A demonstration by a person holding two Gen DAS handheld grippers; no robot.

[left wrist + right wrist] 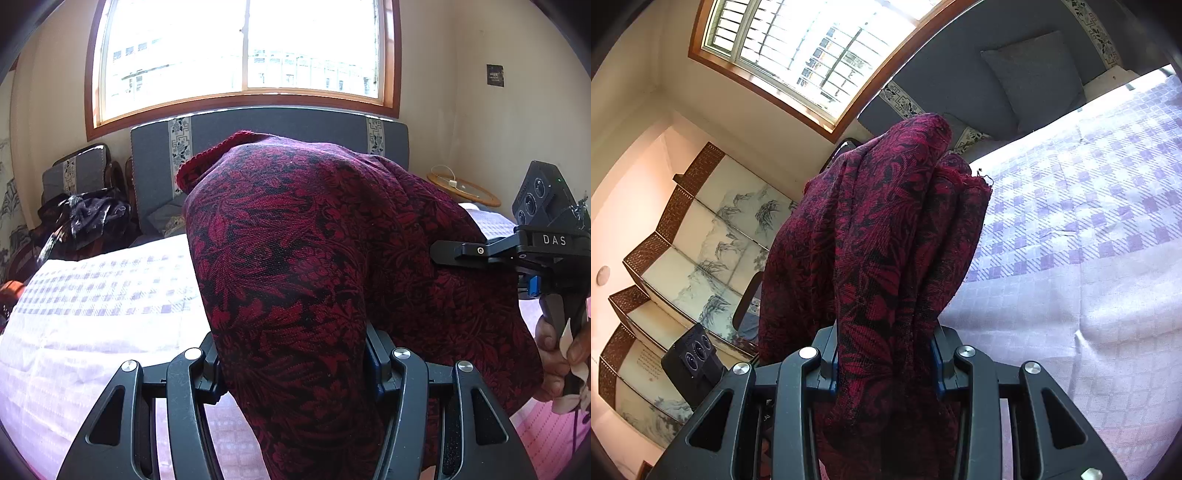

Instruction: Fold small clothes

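Maroon floral knit garment hangs bunched above the checked bedsheet — left gripper and right gripper both clamp it; folding barely begun, no visible crease yet.

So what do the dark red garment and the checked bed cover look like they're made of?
The dark red garment looks like a soft matte knit or woven jacquard: a visible weave grain, a red floral pattern on black, and a ribbed edge. The checked bed cover looks like thin woven cotton, matte, with woven lilac squares and fine creases. The fibre itself is uncertain.
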